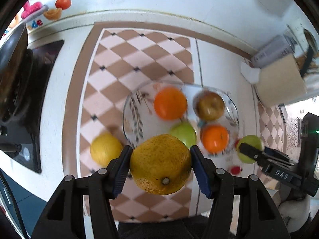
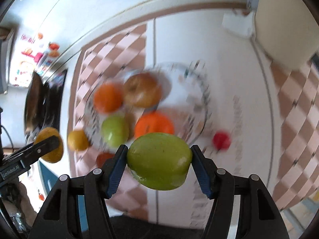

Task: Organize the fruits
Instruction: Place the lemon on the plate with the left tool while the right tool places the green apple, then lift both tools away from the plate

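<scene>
- White glossy countertop [image 1: 65, 91] with a checked brown-and-cream mat [image 1: 139, 59] on it, small dark diamonds at the tile corners; both views are motion-blurred.
- Clear round glass plate with a printed leaf pattern [image 1: 133, 115] sits on the mat edge, partly over bare counter.
- On the plate: two smooth round oranges [image 1: 170, 102] [image 1: 214, 138], a brownish-russet apple [image 1: 209, 106], a glossy green apple [image 1: 184, 132].
- Round yellow citrus [image 1: 105, 148] lies on the mat just left of the plate; a small red fruit [image 2: 221, 140] lies on the counter right of it.
- Left gripper [image 1: 160, 159]: blue ribbed pads pinch a large yellow-orange citrus with pitted, speckled rind [image 1: 160, 164], held above the mat near the plate's near rim. Roughly spherical, stem button faces the camera, low on the fruit.
- Right gripper [image 2: 159, 160]: pads clamp a smooth, waxy green apple [image 2: 159, 160], held above the plate's near edge. Slightly oblong, long axis lying across the jaws; which end is the stem I cannot tell.
- Dark pan [image 1: 12, 55] sits at far left.
</scene>
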Motion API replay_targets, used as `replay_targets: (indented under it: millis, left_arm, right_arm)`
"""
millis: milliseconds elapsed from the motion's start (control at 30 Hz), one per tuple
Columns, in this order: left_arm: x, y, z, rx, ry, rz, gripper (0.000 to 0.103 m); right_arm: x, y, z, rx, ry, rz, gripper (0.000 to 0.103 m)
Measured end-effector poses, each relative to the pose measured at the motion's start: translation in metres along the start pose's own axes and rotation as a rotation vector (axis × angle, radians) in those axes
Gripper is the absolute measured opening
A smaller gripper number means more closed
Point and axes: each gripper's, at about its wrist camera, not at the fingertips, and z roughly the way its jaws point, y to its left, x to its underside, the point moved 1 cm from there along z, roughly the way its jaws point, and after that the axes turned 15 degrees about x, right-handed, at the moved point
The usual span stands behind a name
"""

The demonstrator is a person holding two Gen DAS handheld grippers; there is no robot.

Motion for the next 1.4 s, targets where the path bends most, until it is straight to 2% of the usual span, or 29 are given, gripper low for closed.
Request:
replay_targets:
  millis: [167,300,433,733,800,867,933,967,1033,1067,1100,1267,1400]
  left_arm:
    - [-0.029,0.022,0.030,-0.050,0.061,-0.047,0.057]
    - [-0.039,0.037,0.061,-0.031,0.109,-0.117,0.057]
    - [-0.042,0.043,0.077,-0.035,0.136,-0.144,0.057]
    - [-0.045,0.043,0.077,-0.011,0.140,-0.152,0.058]
    - [-0.047,0.043,0.074,-0.006,0.133,-0.157,0.058]
    - [-0.048,0.040,0.072,-0.005,0.126,-0.156,0.058]
    - [-0.049,0.036,0.066,-0.010,0.114,-0.143,0.059]
    - [-0.049,0.034,0.064,-0.016,0.109,-0.133,0.061]
    - [-0.048,0.031,0.060,-0.031,0.097,-0.118,0.075]
    - [-0.047,0.030,0.057,-0.038,0.091,-0.110,0.084]
    - [-0.046,0.028,0.054,-0.049,0.086,-0.100,0.089]
    - [-0.032,0.021,0.041,-0.094,0.066,-0.061,0.090]
    - [-0.011,0.015,0.024,-0.131,0.019,-0.031,0.090]
  right_arm:
    - [-0.033,-0.002,0.018,0.076,-0.011,-0.035,0.066]
    - [-0.047,-0.004,0.037,0.098,0.012,-0.052,0.066]
    - [-0.050,0.002,0.051,0.102,0.027,-0.057,0.066]
    - [-0.055,0.005,0.061,0.087,0.056,-0.043,0.067]
    - [-0.057,0.003,0.059,0.067,0.062,-0.032,0.071]
    - [-0.057,0.002,0.053,0.070,0.055,-0.025,0.083]
    - [-0.058,0.001,0.046,0.071,0.044,-0.016,0.085]
    - [-0.057,0.002,0.042,0.082,0.041,-0.015,0.086]
    - [-0.055,0.003,0.034,0.106,0.033,-0.022,0.092]
    - [-0.052,0.005,0.030,0.126,0.022,-0.028,0.093]
    - [-0.049,0.007,0.024,0.152,0.011,-0.039,0.093]
    - [-0.027,0.016,0.003,0.207,-0.028,-0.050,0.093]
    - [-0.004,0.025,-0.014,0.228,-0.057,-0.058,0.093]
